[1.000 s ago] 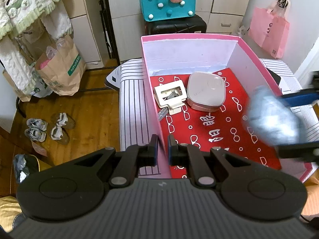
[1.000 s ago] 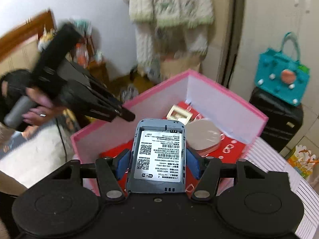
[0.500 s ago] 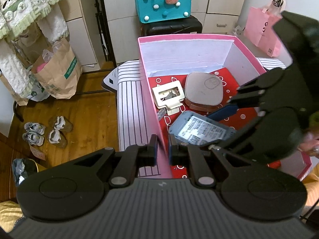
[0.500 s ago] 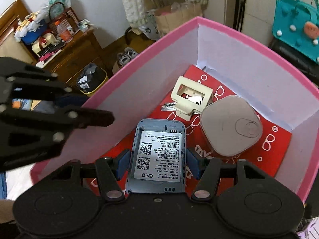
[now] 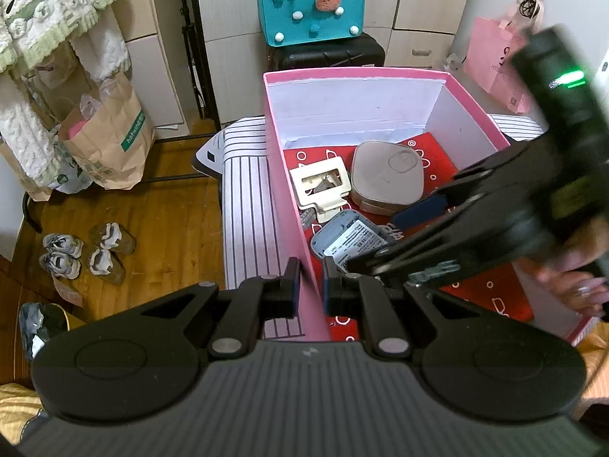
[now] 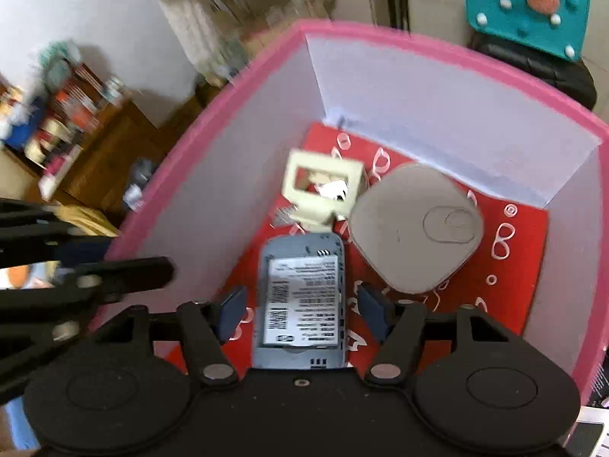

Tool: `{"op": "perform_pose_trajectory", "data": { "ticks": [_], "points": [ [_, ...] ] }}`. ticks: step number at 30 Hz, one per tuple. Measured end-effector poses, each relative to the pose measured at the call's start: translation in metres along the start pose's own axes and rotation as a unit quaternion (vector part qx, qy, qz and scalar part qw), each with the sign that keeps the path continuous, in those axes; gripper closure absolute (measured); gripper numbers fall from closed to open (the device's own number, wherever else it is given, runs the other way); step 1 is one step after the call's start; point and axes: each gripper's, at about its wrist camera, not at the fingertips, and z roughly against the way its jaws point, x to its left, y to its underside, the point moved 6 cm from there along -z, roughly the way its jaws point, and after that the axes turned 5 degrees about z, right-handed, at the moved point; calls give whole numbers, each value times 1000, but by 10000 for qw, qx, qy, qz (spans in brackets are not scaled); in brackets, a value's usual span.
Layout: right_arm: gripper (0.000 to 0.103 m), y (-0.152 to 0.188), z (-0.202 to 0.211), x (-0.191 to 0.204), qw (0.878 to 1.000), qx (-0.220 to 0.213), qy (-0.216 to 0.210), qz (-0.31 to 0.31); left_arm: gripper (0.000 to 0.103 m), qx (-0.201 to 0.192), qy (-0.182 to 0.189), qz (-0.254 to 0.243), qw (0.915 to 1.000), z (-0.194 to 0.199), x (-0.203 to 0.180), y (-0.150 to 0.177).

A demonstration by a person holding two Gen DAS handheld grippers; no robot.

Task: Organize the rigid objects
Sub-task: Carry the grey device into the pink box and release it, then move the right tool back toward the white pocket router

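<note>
A pink box (image 5: pixel 289 205) with a red patterned floor (image 6: pixel 506 251) holds a cream key holder (image 5: pixel 319 186) and a grey rounded device (image 5: pixel 388 179). My left gripper (image 5: pixel 309 283) is shut on the box's left wall. My right gripper (image 6: pixel 300 310) is open inside the box; the blue-grey router (image 6: pixel 300 297), label up, lies on the floor between its fingers, which stand apart from it. The router also shows in the left wrist view (image 5: pixel 350 238), beside the key holder (image 6: pixel 323 190) and the grey device (image 6: pixel 415 228).
The box stands on a striped surface (image 5: pixel 247 205). A teal bag (image 5: pixel 310 3) sits on a black case behind it. A pink bag (image 5: pixel 495 64) hangs at right. A paper bag (image 5: pixel 110 133) and shoes (image 5: pixel 83 253) are on the wooden floor at left.
My right gripper lowered the router into the box and opened; the router now lies on the red floor. My left gripper kept its hold on the box wall.
</note>
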Motion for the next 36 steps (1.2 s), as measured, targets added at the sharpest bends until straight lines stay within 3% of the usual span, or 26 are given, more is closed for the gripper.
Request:
{"op": "perform_pose_trajectory", "data": {
  "ticks": [7, 14, 26, 36],
  "points": [
    [30, 21, 91, -9, 9937, -1104, 83, 164, 93, 20, -74, -59, 10000, -1, -3, 0],
    [30, 68, 137, -46, 9795, -1929, 520, 262, 93, 252, -80, -76, 9996, -1, -4, -2],
    [28, 142, 147, -96, 9656, -2108, 1479, 360, 93, 692, -201, -74, 9974, 3, -9, 18],
    [17, 184, 116, -127, 9722, -1753, 1552, 11, 93, 748, -236, 146, 9968, 6, -9, 24]
  ]
}}
